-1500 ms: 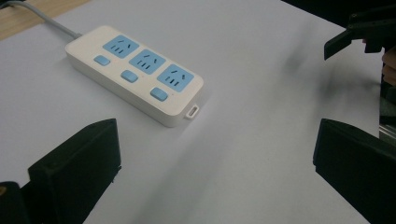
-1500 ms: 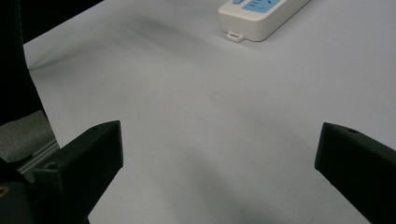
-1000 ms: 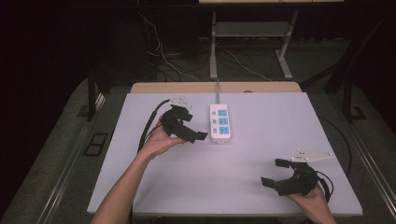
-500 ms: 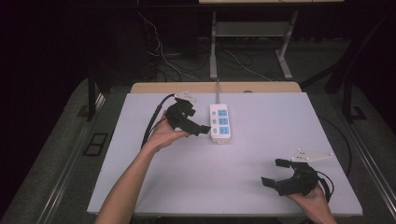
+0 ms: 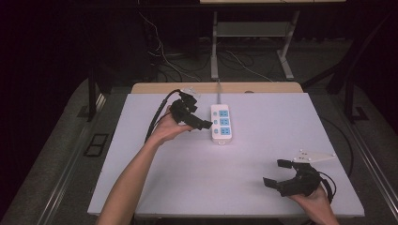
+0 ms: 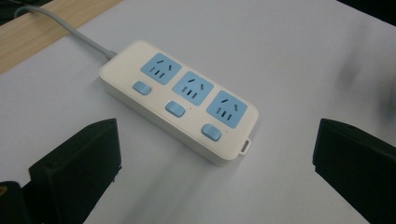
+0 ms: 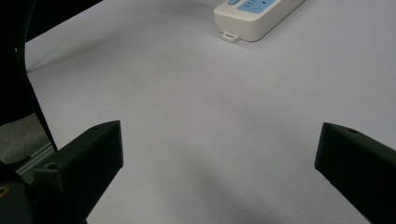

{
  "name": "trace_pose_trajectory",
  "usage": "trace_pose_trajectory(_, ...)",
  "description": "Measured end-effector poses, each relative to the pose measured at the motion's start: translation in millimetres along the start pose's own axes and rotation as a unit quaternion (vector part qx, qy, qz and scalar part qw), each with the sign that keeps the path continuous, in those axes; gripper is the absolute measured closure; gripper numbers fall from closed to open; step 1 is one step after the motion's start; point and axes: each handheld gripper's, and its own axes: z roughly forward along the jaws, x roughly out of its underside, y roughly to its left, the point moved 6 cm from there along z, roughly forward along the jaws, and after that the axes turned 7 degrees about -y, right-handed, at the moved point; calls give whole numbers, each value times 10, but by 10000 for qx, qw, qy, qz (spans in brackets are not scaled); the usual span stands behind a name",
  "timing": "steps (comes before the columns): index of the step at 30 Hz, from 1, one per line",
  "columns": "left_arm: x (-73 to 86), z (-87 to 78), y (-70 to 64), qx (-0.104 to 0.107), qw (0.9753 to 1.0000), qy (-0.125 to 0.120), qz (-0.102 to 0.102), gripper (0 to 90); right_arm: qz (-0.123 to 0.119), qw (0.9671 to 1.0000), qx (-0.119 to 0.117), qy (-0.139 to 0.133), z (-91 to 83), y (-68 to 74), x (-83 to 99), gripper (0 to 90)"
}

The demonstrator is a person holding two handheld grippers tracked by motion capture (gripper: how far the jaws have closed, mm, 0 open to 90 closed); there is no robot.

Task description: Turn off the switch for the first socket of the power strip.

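A white power strip point(image 5: 221, 123) with three blue sockets and three blue switches lies at the back middle of the white table point(image 5: 225, 178). My left gripper point(image 5: 202, 117) is open and hovers just left of the strip, holding nothing. In the left gripper view the strip point(image 6: 180, 100) lies a little beyond my wide-apart jaws, and its grey cord point(image 6: 70, 32) runs off to the back. My right gripper point(image 5: 273, 172) stands open low over the front right of the table, holding nothing. The right gripper view shows the strip's end point(image 7: 259, 14) far ahead.
A wooden band point(image 5: 216, 87) runs along the table's back edge. Beyond it, cables and a metal frame point(image 5: 248, 33) stand on the dark floor. A grey three-cornered plate point(image 5: 313, 157) sits on top of the right gripper.
My left gripper has moved right and slightly back, closer to the power strip. The right gripper has stayed still.
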Motion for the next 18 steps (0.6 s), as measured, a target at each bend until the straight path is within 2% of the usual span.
trace_pose_trajectory(6,-66,51,63,-36,10000,63,11,0,7,10000,-5,3,-2,-1,0,8)
trace_pose_trajectory(9,-78,87,106,-100,9996,236,112,0,14,10000,-10,3,-5,2,0,8)
trace_pose_trajectory(18,-172,207,218,-153,9995,273,38,4,18,10000,-7,-11,-13,-6,-2,8)
